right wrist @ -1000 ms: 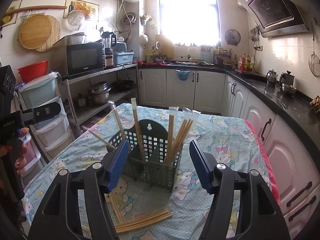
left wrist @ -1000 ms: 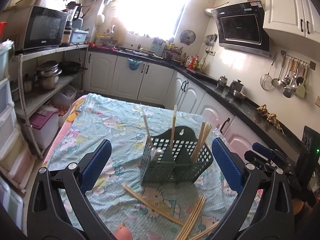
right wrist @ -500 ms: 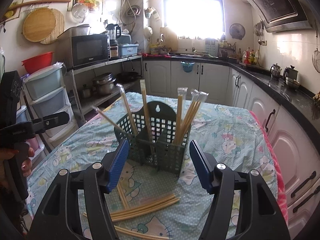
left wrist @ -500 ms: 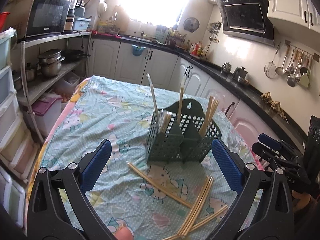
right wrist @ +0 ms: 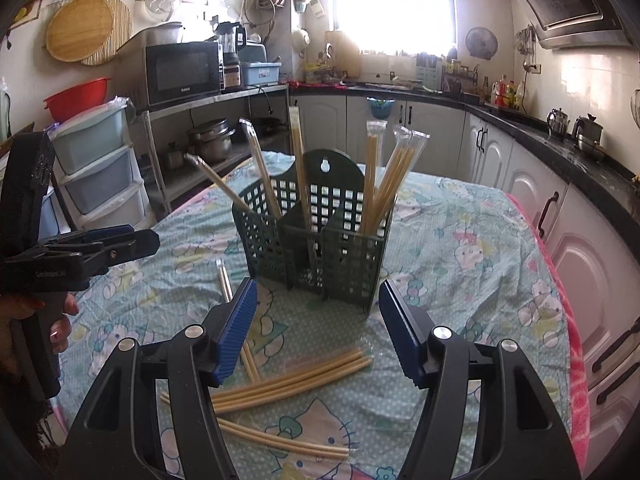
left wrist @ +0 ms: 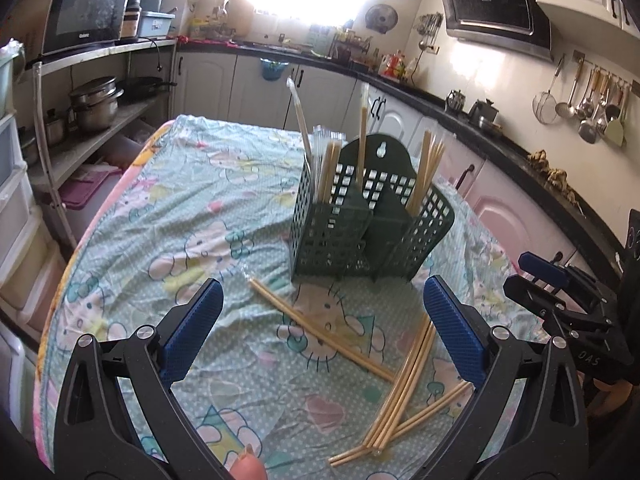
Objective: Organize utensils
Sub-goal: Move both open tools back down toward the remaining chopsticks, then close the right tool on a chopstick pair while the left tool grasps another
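Microwave [right wrist: 182, 70], stacked pots [left wrist: 94, 102], hanging ladles [left wrist: 588, 100]

Dark green lattice caddy [right wrist: 316, 248] – upright, mid-table, divided compartments. Wrapped chopstick pairs [right wrist: 382, 176] stand in it, leaning approx. 11 to 1 o'clock. Loose chopsticks [right wrist: 292, 380] lie flat at caddy's 6 o'clock – some bundled, others crossing.

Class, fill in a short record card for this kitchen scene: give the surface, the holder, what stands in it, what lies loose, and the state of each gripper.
Surface: table with a cartoon-print tablecloth
Holder: dark green basket, upright, divided into compartments
In the holder: wrapped chopsticks standing in several compartments
Loose: wrapped chopsticks on the cloth, in front of the basket, some crossing
Left gripper: open, empty, above the loose chopsticks
Right gripper: open, empty, facing the basket
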`<state>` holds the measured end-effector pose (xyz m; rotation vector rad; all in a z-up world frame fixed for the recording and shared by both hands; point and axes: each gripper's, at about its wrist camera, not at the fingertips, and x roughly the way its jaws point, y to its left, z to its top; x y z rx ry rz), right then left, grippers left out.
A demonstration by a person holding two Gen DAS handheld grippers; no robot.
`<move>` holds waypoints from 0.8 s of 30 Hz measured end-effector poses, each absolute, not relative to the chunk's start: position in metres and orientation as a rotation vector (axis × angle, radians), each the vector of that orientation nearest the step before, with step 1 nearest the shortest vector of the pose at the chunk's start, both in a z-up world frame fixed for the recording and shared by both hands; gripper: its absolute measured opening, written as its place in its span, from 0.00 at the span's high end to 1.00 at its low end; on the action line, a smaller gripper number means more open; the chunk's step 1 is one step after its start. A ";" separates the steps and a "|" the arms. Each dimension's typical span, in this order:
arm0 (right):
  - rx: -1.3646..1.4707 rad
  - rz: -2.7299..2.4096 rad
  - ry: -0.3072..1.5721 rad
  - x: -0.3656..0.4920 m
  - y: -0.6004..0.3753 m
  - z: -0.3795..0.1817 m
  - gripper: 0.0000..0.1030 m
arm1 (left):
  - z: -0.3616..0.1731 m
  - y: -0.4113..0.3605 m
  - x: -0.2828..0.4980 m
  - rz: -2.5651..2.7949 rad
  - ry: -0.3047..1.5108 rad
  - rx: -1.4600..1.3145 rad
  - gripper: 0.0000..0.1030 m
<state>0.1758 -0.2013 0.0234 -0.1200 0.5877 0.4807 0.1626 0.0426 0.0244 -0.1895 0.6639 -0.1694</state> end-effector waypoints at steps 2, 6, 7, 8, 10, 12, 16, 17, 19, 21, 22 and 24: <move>-0.120 0.481 0.597 0.176 -0.201 0.019 0.41 | 0.019 0.041 0.163 -0.171 0.675 -0.187 0.10; -0.124 0.479 0.617 0.177 -0.202 0.011 0.41 | 0.008 0.037 0.165 -0.172 0.701 -0.181 0.10; -0.125 0.477 0.623 0.177 -0.202 0.009 0.41 | 0.005 0.036 0.166 -0.172 0.708 -0.181 0.10; -0.127 0.476 0.627 0.178 -0.203 0.007 0.41 | 0.003 0.035 0.167 -0.173 0.714 -0.181 0.10; -0.129 0.471 0.638 0.180 -0.204 0.002 0.41 | -0.003 0.035 0.169 -0.172 0.726 -0.182 0.10; -0.133 0.465 0.648 0.182 -0.206 -0.002 0.41 | -0.007 0.034 0.172 -0.171 0.738 -0.181 0.10; -0.134 0.446 0.681 0.188 -0.212 -0.016 0.41 | -0.016 0.032 0.178 -0.170 0.763 -0.180 0.10; -0.134 0.442 0.689 0.190 -0.214 -0.019 0.41 | -0.020 0.031 0.180 -0.170 0.772 -0.180 0.10; -0.135 0.434 0.709 0.193 -0.217 -0.027 0.41 | -0.028 0.031 0.186 -0.173 0.797 -0.185 0.10; -0.130 0.425 0.731 0.198 -0.221 -0.035 0.41 | -0.036 0.032 0.190 -0.172 0.816 -0.186 0.10; -0.125 0.420 0.740 0.200 -0.222 -0.038 0.41 | -0.041 0.032 0.194 -0.168 0.829 -0.185 0.10; -0.108 0.417 0.761 0.206 -0.227 -0.044 0.42 | -0.049 0.034 0.199 -0.170 0.855 -0.194 0.10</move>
